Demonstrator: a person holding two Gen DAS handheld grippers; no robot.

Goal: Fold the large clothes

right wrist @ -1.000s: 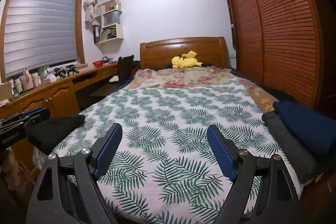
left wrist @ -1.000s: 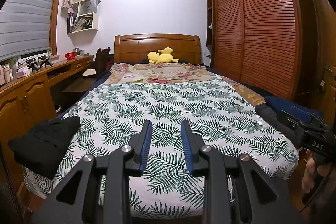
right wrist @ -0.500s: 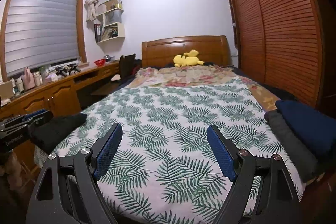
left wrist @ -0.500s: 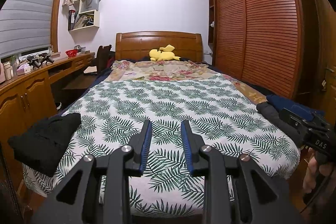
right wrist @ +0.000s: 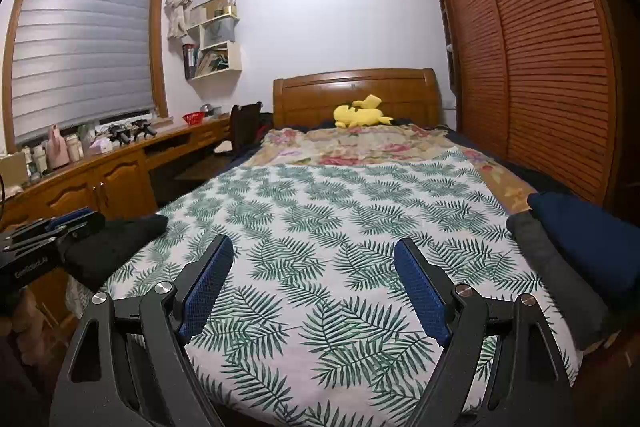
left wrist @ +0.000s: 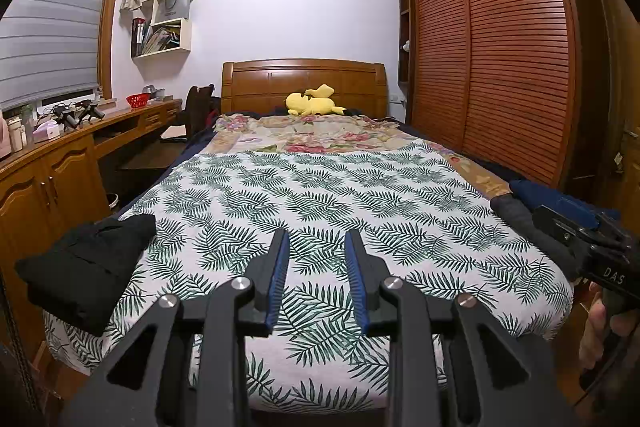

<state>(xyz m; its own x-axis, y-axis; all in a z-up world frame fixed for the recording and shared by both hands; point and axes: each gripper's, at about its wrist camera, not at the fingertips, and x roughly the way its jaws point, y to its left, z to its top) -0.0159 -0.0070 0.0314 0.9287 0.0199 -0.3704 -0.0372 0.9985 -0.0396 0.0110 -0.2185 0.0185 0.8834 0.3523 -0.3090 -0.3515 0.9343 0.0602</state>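
Fingers of left gripper (left wrist: 314, 241) narrowly parted, right gripper (right wrist: 314, 251) spread wide, both empty; black garment (left wrist: 90, 259) lies forward-left at bed (left wrist: 320, 195) corner, nearer left gripper.

Both views at foot, sharing bed (left wrist: 320, 195)

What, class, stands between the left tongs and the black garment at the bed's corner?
Nothing visible does. The left tongs hang open over bare leaf-print bedspread; the black garment lies to their left, with only bedspread between.
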